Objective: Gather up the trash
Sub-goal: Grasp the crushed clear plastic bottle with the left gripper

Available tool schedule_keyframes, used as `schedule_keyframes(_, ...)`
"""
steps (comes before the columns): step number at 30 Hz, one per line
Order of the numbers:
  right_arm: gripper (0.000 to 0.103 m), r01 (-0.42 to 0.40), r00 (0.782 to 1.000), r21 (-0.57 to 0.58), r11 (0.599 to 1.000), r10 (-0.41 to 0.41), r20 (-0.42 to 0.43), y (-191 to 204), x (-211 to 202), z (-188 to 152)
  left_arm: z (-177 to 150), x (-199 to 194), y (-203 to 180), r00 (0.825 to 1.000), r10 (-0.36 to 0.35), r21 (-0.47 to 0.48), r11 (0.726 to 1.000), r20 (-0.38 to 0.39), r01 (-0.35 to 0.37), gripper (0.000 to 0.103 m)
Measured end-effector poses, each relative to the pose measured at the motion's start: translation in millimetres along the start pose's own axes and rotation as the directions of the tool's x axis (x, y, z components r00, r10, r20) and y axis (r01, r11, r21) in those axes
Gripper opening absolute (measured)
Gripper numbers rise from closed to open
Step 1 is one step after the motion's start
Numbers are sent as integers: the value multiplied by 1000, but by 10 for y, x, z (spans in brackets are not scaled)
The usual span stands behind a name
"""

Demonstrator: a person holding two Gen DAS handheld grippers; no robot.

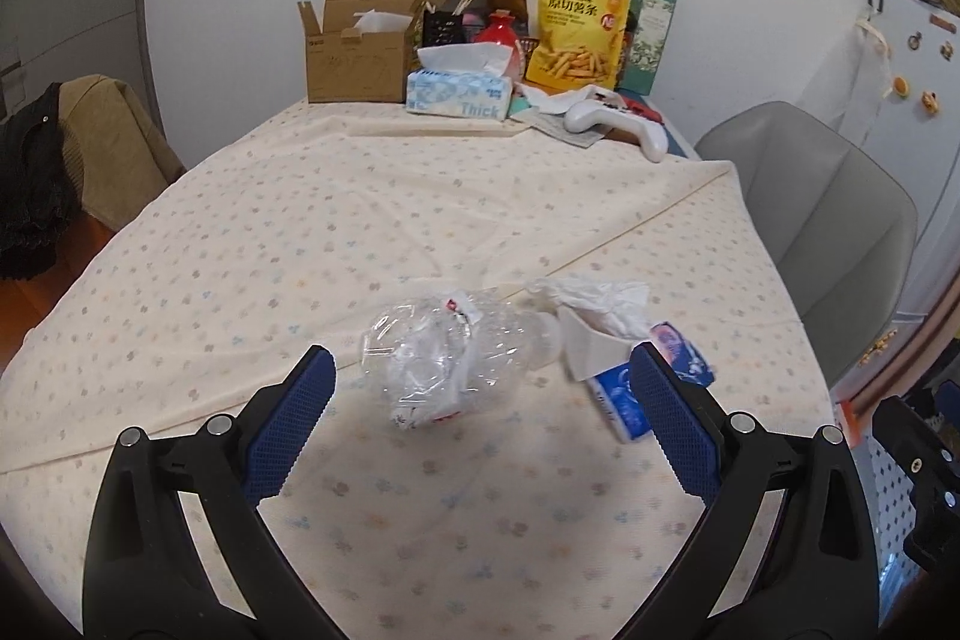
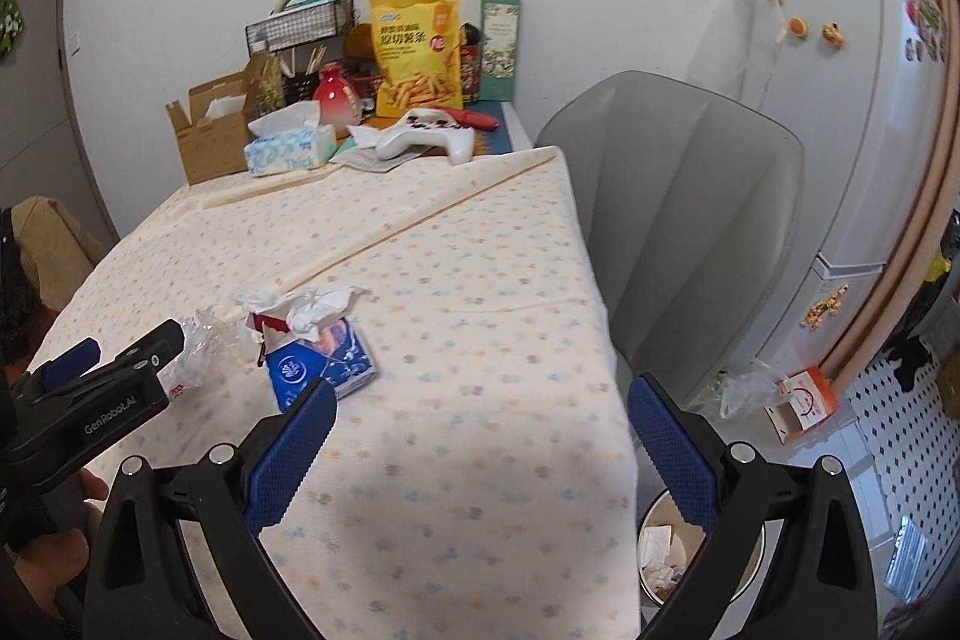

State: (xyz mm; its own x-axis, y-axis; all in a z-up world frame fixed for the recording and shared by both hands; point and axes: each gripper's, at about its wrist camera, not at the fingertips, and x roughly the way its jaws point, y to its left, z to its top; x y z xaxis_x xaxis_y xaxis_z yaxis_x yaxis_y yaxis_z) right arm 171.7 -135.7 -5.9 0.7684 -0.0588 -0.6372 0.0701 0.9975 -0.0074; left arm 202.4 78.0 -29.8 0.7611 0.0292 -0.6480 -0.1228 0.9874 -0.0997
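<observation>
A crushed clear plastic bottle [image 1: 447, 355] lies on the flowered tablecloth [image 1: 420, 520], just beyond my open left gripper [image 1: 480, 388], between its fingertips. To its right lies a torn blue carton [image 1: 624, 394] with crumpled white paper [image 1: 600, 301] stuffed in its top. In the right wrist view the carton [image 2: 321, 367] sits left of my open, empty right gripper [image 2: 480, 412], the bottle [image 2: 204, 340] partly hidden behind the left gripper [image 2: 120, 358]. A bin [image 2: 666, 550] with trash stands on the floor below the table's right edge.
At the far end stand a cardboard box [image 1: 354, 52], a tissue box [image 1: 459, 91], a yellow snack bag [image 1: 579, 25] and a white game controller [image 1: 618, 121]. A grey chair [image 2: 678, 220] stands by the table's right side, a fridge [image 2: 852, 100] beyond it.
</observation>
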Motion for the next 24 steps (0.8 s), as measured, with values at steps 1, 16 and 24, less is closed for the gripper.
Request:
schedule_keyframes(1, 95, 0, 1000, -6, 1000, 0, -7, 27, 35, 1, -2, 30, 21, 1000, 1, -3, 1000, -7, -1, 97)
schedule_keyframes(16, 95, -38, 995, -52, 998, 33, -95, 367, 555, 41, -15, 605, 200, 991, 33, -20, 999, -130, -36, 97)
schedule_keyframes(24, 95, -60, 990, -59, 996, 52, -132, 483, 789, 44, -3, 857, 198, 985, 23, -15, 1000, -173, -26, 97)
